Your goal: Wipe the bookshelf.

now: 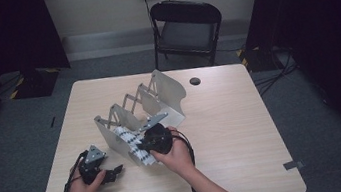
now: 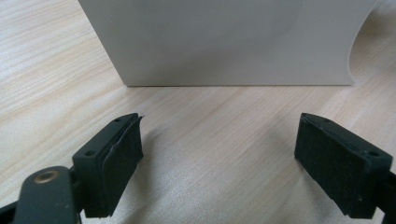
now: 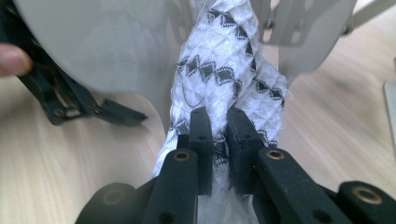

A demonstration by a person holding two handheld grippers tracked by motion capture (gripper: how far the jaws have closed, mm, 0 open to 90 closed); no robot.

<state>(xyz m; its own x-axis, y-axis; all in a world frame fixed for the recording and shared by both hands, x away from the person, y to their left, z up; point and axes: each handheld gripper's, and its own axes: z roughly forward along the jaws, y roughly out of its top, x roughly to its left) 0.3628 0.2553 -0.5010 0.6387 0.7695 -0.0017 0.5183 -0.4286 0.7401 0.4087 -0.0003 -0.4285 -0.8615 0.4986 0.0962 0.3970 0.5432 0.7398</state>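
Observation:
A white cloth with black diamond marks hangs in the front slot of a grey metal accordion rack at the table's middle. My right gripper is shut on that cloth; in the right gripper view its pads pinch a fold of it between two rack plates. My left gripper rests on the table left of the rack's front. Its jaws stand open with nothing between them, facing the rack's flat front plate.
The wooden table has bare room right of the rack and a cable hole near its far edge. A black folding chair stands behind the table. Cables trail from both grippers toward the near edge.

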